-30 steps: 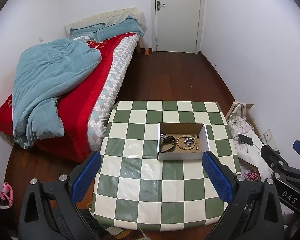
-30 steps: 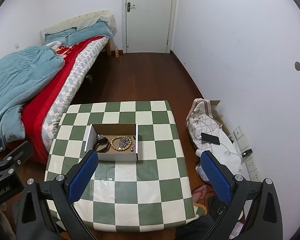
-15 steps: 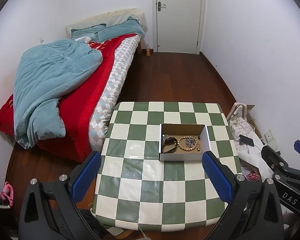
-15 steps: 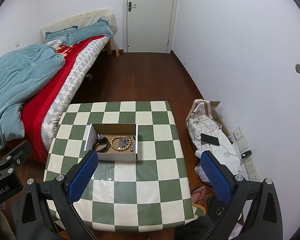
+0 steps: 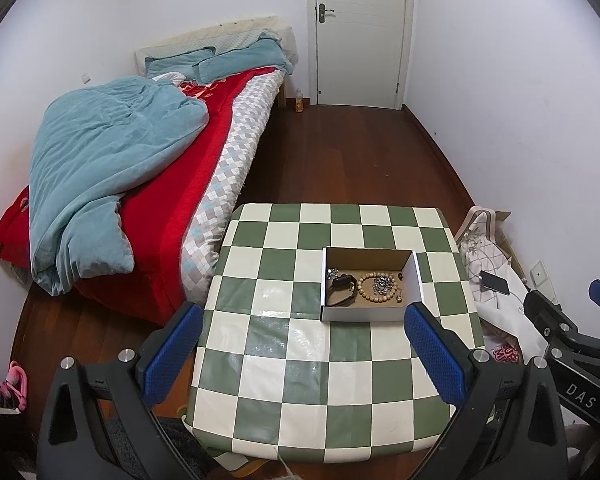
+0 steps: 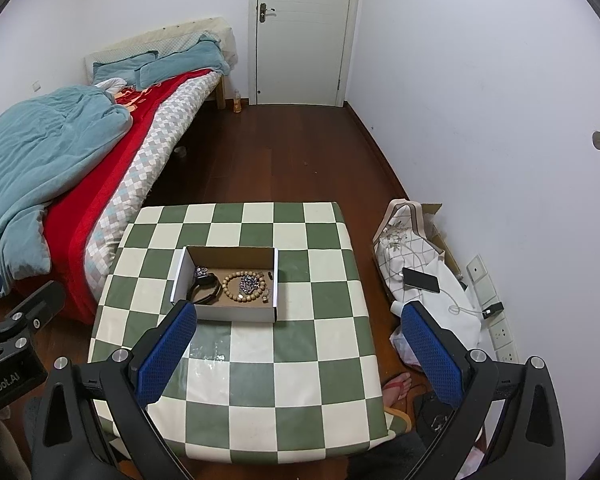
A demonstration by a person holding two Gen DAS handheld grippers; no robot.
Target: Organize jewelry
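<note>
A small open cardboard box (image 5: pixel 370 314) (image 6: pixel 226 314) rests on the green-and-white checkered table (image 5: pixel 284 364) (image 6: pixel 300 360). Inside lie a wooden bead bracelet (image 5: pixel 364 286) (image 6: pixel 230 286), a silvery chain piled within it (image 5: pixel 382 285) (image 6: pixel 248 284), and a black watch (image 5: pixel 342 290) (image 6: pixel 204 290) at the left. My left gripper (image 5: pixel 302 332) hovers open, high above the table's near half, nothing between its blue pads. Equally high, my right gripper (image 6: pixel 300 332) is open and empty. Each gripper shows at the edge of the other's view.
A bed (image 5: pixel 148 184) with a blue duvet and red cover stands left of the table. A white bag with a phone (image 6: pixel 420 280) on it lies on the floor at the right, near wall sockets. A person's foot in a sandal (image 6: pixel 396 390) is by the table's right corner. A closed door (image 5: pixel 360 32) is at the far end.
Both grippers have drawn slightly up and back, so the table and box sit a little lower in view. Nothing in the box has moved; both grippers stay open.
</note>
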